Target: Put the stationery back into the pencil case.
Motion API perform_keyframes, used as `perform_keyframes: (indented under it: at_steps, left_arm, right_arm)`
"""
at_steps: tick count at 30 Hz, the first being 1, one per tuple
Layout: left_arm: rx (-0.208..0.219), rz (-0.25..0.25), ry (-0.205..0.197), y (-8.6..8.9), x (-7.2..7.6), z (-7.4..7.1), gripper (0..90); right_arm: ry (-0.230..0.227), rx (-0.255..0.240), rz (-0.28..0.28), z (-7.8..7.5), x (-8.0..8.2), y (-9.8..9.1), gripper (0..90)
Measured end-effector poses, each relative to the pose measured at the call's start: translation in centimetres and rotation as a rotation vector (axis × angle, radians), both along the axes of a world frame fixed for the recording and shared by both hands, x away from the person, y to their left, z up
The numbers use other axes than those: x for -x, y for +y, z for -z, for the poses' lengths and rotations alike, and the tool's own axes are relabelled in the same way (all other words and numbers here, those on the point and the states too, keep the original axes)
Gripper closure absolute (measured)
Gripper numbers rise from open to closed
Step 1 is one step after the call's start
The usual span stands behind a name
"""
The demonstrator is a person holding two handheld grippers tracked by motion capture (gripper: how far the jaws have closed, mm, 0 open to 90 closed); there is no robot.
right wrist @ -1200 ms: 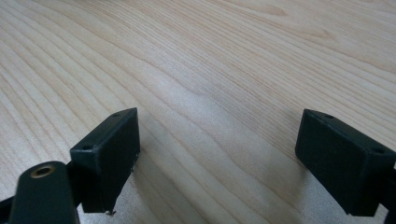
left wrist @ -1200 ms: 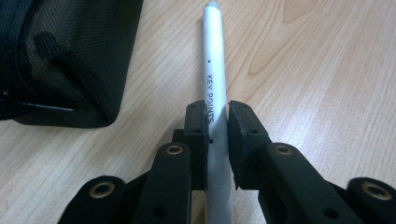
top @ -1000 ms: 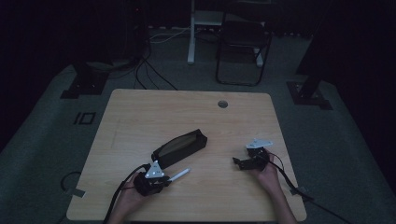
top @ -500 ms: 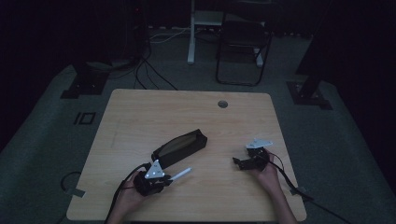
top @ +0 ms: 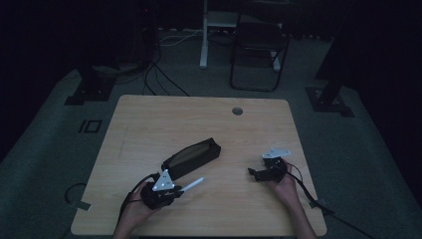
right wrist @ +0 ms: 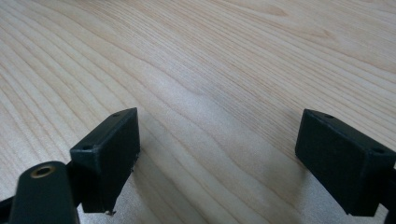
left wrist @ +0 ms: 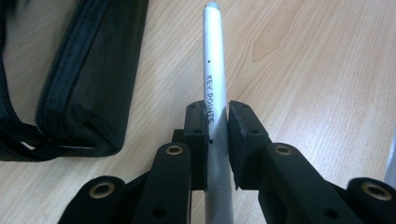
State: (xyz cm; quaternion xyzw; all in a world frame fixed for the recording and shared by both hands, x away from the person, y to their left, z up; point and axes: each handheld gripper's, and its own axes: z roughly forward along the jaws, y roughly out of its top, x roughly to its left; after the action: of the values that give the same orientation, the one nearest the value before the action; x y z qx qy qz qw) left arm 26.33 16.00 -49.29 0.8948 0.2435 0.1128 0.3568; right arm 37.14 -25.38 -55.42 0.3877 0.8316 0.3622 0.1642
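Clamping a slim silver pen (left wrist: pixel 215 70) marked "KEY POINTS", the left gripper (left wrist: pixel 215 123) sits just right of a black zippered fabric pouch (left wrist: pixel 70 79); the right gripper (right wrist: pixel 219 154) gapes empty over the light wooden table (right wrist: pixel 210 56).

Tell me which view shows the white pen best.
The left gripper view: the white pen is close up, clamped between the left gripper jaws, with "KEY POINTS" readable. The high view shows it as a small pale stick beside the black pouch.
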Motion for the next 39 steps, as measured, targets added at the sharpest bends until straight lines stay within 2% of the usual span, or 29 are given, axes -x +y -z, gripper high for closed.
perform_keyframes:
  at_steps: [11,17,24,39]
  left_arm:
    - [0.019,-0.003,-0.026,0.2,0.3,-1.2,78.9]
    - [0.02,0.0,-0.055,0.2,0.8,-2.6,78.9]
    - [0.032,-0.013,-0.074,0.4,0.9,-3.5,78.9]
    - [0.017,-0.023,-0.116,0.5,0.8,-5.5,78.9]
  right_arm:
    - [0.0,0.0,0.0,0.0,0.0,0.0,13.8]
    - [0.0,0.0,0.0,0.0,0.0,0.0,13.9]
    - [0.0,0.0,0.0,0.0,0.0,0.0,13.9]
    - [0.0,0.0,0.0,0.0,0.0,0.0,13.9]
